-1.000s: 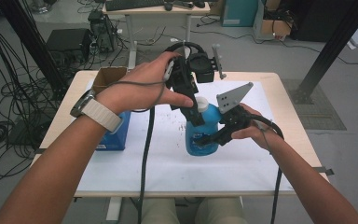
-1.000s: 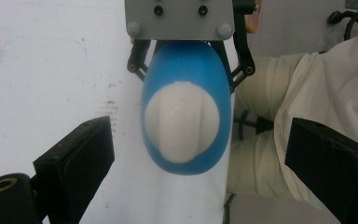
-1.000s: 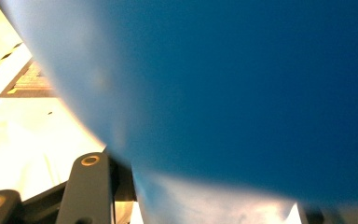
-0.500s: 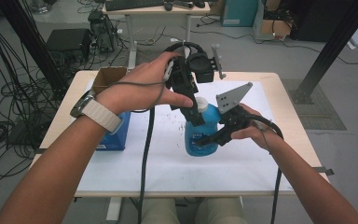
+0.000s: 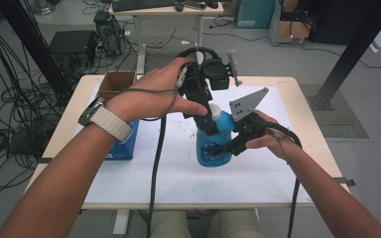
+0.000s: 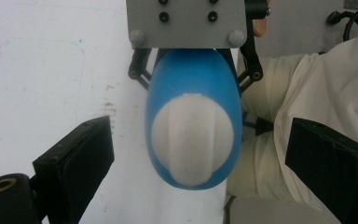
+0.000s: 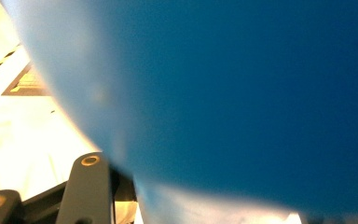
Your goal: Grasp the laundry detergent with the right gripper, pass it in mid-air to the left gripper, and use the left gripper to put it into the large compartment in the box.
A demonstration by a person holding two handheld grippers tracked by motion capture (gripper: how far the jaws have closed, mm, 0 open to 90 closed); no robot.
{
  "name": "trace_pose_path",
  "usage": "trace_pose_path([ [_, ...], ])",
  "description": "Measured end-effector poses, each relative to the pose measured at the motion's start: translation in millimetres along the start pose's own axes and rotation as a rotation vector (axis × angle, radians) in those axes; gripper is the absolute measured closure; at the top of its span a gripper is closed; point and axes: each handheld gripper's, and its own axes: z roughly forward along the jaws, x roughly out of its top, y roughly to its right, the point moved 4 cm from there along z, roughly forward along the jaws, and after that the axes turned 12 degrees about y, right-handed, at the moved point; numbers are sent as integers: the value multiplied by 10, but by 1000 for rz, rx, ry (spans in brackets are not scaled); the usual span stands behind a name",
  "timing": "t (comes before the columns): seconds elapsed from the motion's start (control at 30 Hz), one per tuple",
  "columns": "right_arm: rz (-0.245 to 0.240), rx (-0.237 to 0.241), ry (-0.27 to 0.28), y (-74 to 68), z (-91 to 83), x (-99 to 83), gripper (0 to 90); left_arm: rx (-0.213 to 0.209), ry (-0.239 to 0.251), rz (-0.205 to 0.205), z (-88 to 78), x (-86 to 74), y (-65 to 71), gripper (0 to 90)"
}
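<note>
A blue bottle [image 5: 209,145] with a white cap [image 5: 215,110] stands upright on the white sheet [image 5: 168,173] near the table's middle. My right gripper [image 5: 226,147] comes in from the right and is shut on the bottle's lower body; in the right gripper view the blue wall [image 7: 242,93] presses close against one black jaw. My left gripper [image 5: 204,110] hangs over the bottle and points down. In the left gripper view the cap [image 6: 192,139] sits between the wide-apart jaws of my left gripper [image 6: 200,140], touching neither, so that gripper is open.
A blue box [image 5: 124,141] lies at the sheet's left edge, with an open cardboard box [image 5: 115,82] behind it. Dark specks dot the sheet [image 5: 188,121] near the bottle. Cables trail from both grippers toward the table's front edge [image 5: 198,204].
</note>
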Motion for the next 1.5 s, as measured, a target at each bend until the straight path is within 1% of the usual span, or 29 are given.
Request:
trace_pose_path([
  [0.13,-4,13,0,-11,5,9,426,-1,-1,1,40,0,-7,82],
  [0.2,15,11,-5,-35,-1,18,426,-4,-3,1,66,-1,-8,83],
  [0.3,2,13,-6,-31,0,19,426,-12,-5,5,106,0,-8,83],
  [0.4,0,13,-9,-38,-1,16,426,-25,-12,7,145,-2,-9,91],
  [0.53,4,12,-5,-48,-5,19,426,-29,-18,14,181,-6,-17,91],
  [0.57,1,13,-5,-47,-6,20,426,-31,-18,13,189,-6,-18,91],
  [0.63,-42,0,-3,-17,4,20,426,-33,-22,15,204,-6,-20,93],
  [0.67,-46,6,-3,-16,7,22,426,-33,-20,17,211,-6,-20,96],
  [0.7,-46,5,-4,-18,7,23,426,-38,-24,15,217,-7,-18,101],
  [0.73,-26,9,-7,-40,0,28,426,-37,-23,19,223,-8,-19,105],
  [0.77,-23,6,-5,-44,1,27,426,-40,-28,18,227,-10,-19,109],
  [0.93,-27,12,-11,-55,5,24,426,-47,-34,19,257,-25,-22,124],
  [0.97,-20,1,-18,-62,-3,23,426,-47,-38,21,263,-28,-22,127],
  [1.03,-26,12,-19,-64,5,23,426,-51,-44,19,274,-32,-19,131],
  [1.2,-30,15,-19,-69,10,23,426,-61,-47,29,299,-30,-15,150],
  [1.23,-32,13,-20,-70,11,22,426,-61,-46,27,303,-29,-10,157],
  [1.27,-28,0,-26,-73,2,22,426,-62,-46,30,305,-28,-10,167],
  [1.33,-33,7,-25,-74,8,23,426,-73,-50,38,314,-27,-8,178],
  [1.37,-32,8,-25,-77,8,23,426,-68,-37,20,326,-27,9,185],
  [1.4,-33,6,-25,-78,9,24,426,-78,-46,31,324,-27,9,192],
  [1.43,-34,4,-26,-78,9,24,426,-81,-46,39,327,-26,9,203],
  [1.47,-34,3,-27,-79,9,25,426,-78,-47,33,329,-27,16,213],
  [1.5,-31,-3,-25,-81,9,24,426,-84,-40,36,341,-25,14,217],
])
